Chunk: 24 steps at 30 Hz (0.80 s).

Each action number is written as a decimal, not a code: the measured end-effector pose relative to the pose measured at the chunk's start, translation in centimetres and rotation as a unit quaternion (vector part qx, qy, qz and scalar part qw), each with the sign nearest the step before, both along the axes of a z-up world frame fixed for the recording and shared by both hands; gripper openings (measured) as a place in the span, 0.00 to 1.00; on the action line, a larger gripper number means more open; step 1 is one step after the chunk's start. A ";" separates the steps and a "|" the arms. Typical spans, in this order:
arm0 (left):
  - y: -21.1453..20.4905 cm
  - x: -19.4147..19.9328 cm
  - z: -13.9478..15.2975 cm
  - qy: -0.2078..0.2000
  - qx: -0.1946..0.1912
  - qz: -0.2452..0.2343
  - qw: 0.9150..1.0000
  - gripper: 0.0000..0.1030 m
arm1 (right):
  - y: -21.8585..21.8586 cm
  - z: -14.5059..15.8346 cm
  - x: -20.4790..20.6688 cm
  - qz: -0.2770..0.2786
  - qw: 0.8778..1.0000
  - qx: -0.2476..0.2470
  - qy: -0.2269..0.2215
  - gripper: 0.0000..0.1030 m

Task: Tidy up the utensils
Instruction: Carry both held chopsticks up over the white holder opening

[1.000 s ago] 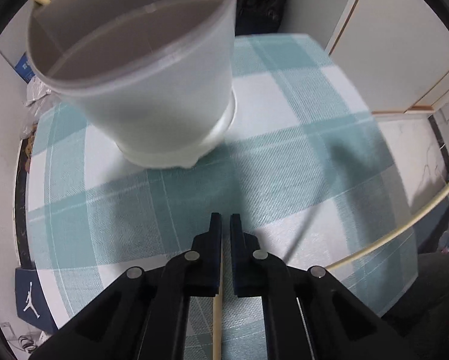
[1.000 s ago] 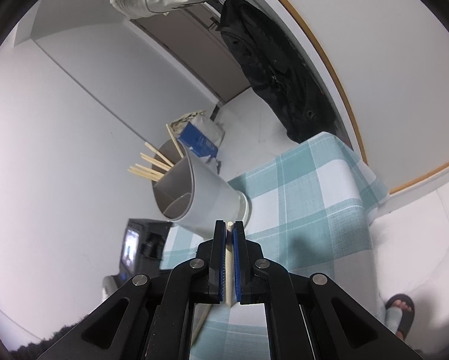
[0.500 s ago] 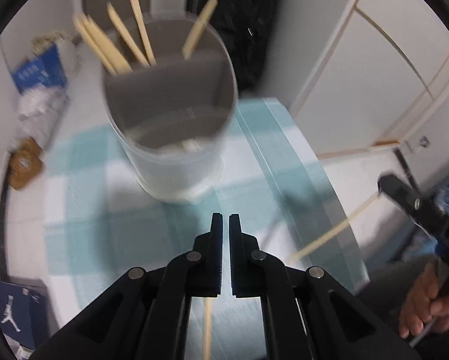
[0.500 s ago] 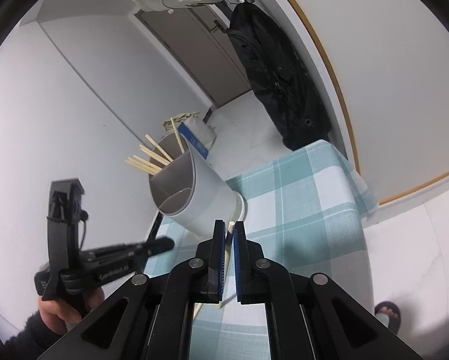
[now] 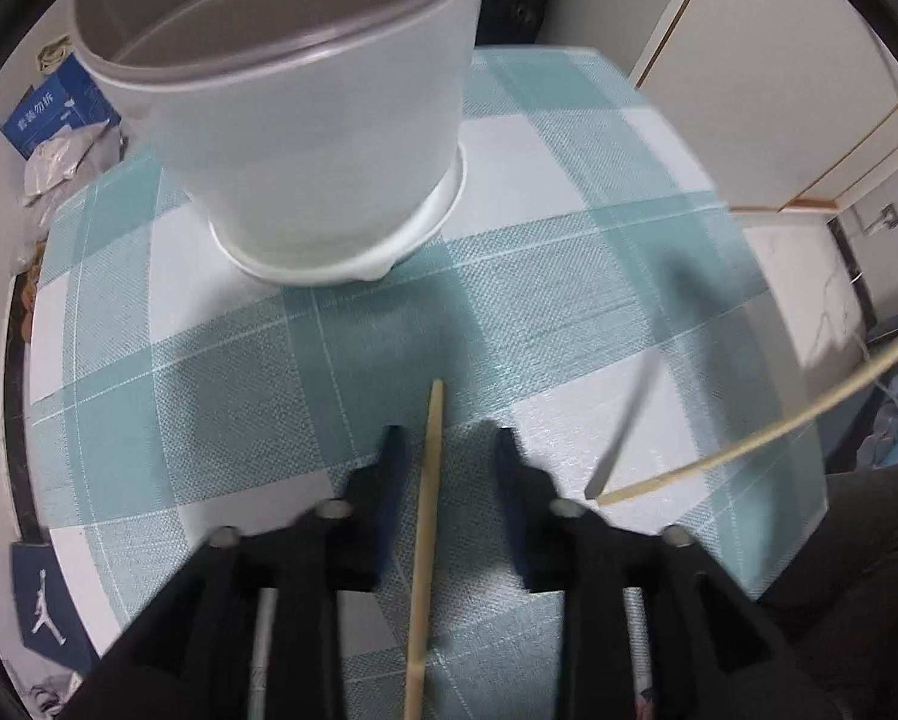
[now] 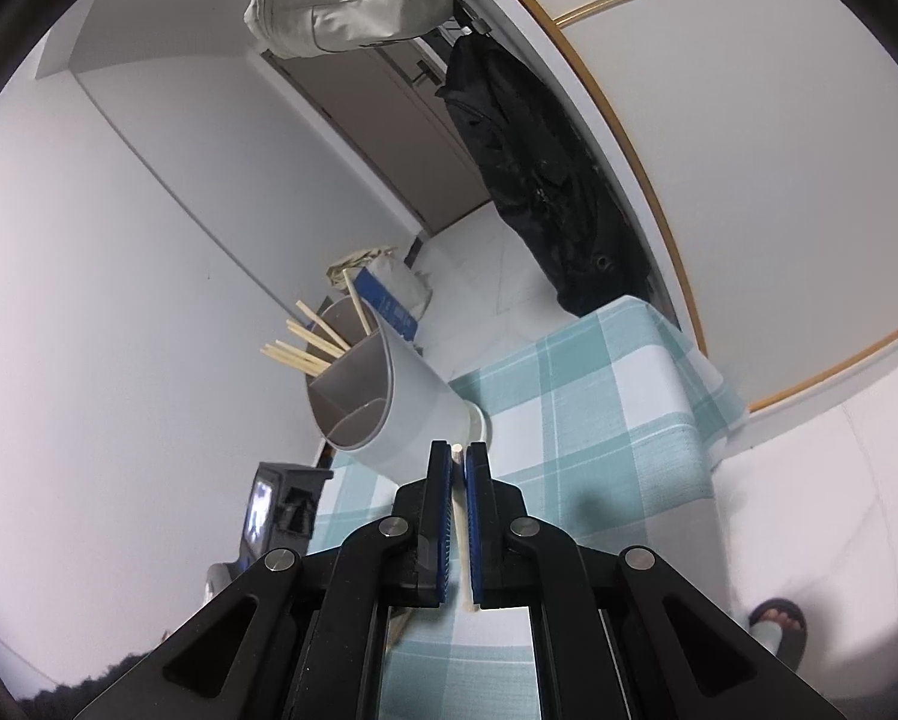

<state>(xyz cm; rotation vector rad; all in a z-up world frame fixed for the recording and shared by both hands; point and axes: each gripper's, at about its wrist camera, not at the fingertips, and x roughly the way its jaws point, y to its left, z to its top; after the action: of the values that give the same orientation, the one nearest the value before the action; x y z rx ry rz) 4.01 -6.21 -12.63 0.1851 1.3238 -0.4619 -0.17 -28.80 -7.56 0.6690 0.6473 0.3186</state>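
Observation:
A pale grey utensil cup (image 5: 305,120) stands on the teal checked tablecloth (image 5: 569,240), just beyond my left gripper (image 5: 449,435). The left jaws are opening, and a wooden chopstick (image 5: 428,510) runs loose between them, touching neither pad. My right gripper (image 6: 459,456) is shut on a second chopstick (image 6: 462,516). That chopstick's long end (image 5: 779,432) crosses the right of the left wrist view, above the cloth. In the right wrist view the cup (image 6: 401,414) holds several chopsticks (image 6: 305,348) in its far compartment; the near compartment looks empty.
The table's edge (image 5: 797,480) curves close on the right, with a dark trouser leg beyond it. A blue box (image 5: 53,114) and bags lie on the floor behind the cup. A black coat (image 6: 539,180) hangs by the door. A sandalled foot (image 6: 776,624) shows at lower right.
The left gripper rose above the cup half a second ago and has come back down near the cloth. Its jaws, shut before, now stand apart around the chopstick. The right gripper stays shut.

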 end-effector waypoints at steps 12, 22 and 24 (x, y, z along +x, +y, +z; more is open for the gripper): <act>-2.5 1.6 -0.1 -0.015 0.025 0.004 1.000 0.01 | -0.3 0.0 0.3 0.005 1.000 0.011 -0.002 0.04; -1.6 0.2 7.4 -0.136 -0.055 0.049 0.988 0.01 | 0.0 0.6 -0.4 0.001 1.000 0.000 -0.013 0.04; -0.2 -0.4 9.4 -0.169 -0.083 0.065 0.980 0.01 | 0.5 1.1 -0.4 0.001 1.000 -0.010 -0.018 0.04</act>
<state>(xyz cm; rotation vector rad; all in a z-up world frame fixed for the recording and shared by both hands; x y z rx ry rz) 3.65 -6.40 -3.26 0.0349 0.9533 -0.4075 -0.56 -28.26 -6.49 0.6422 0.6157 0.3242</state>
